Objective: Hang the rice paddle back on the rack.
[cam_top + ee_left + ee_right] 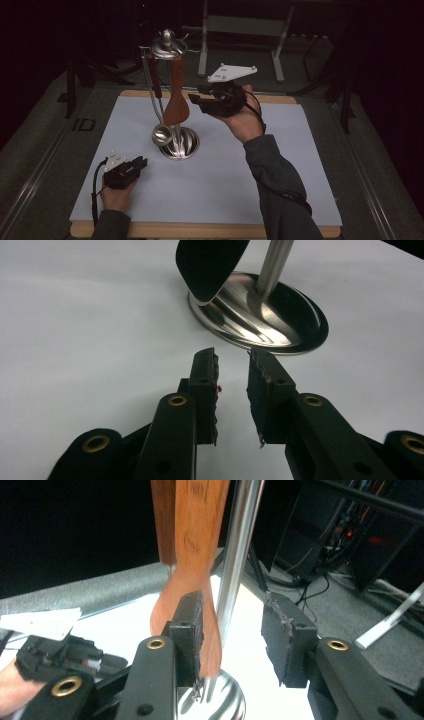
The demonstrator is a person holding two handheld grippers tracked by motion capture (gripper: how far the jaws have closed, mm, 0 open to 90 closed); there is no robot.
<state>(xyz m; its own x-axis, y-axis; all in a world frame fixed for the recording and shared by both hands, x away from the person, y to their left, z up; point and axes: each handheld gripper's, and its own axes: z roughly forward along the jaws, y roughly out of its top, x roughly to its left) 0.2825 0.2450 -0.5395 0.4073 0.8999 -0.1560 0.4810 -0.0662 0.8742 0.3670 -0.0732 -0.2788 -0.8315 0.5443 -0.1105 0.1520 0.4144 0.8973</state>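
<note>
A: Spatula (176,95) first, as we see it: it hangs from the top ring of the stand (175,142), wooden, reddish-brown, a narrow handle flaring to a flat blade low down, just beside the post near the middle of the mat.

B: And our right gripper (196,98) is just right of that blade, raised off the table. In the right gripper view the jaws stand well apart; the blade lies in front of the left pad, the post shows in the gap, and nothing is pinched yet.

A: That's our worry. If we close here, we judge the jaws could take the steel post together with the wood, or nip only the blade's thin edge so it twists out.

B: A sideways push could also set the spatula swinging into the ladle (161,134) hanging on the left, or rock the whole stand, since only its round base holds it up.

A: The stand is polished metal, smooth and mirror-bright, with a domed, ridged foot; the ladle has a shiny bowl and a dark red handle.

B: Our left gripper (141,162) rests on the near left of the mat (225,180), jaws partly open on nothing, pointing at the base. The mat is pale, matte and flat over a wooden board (200,231)
</note>
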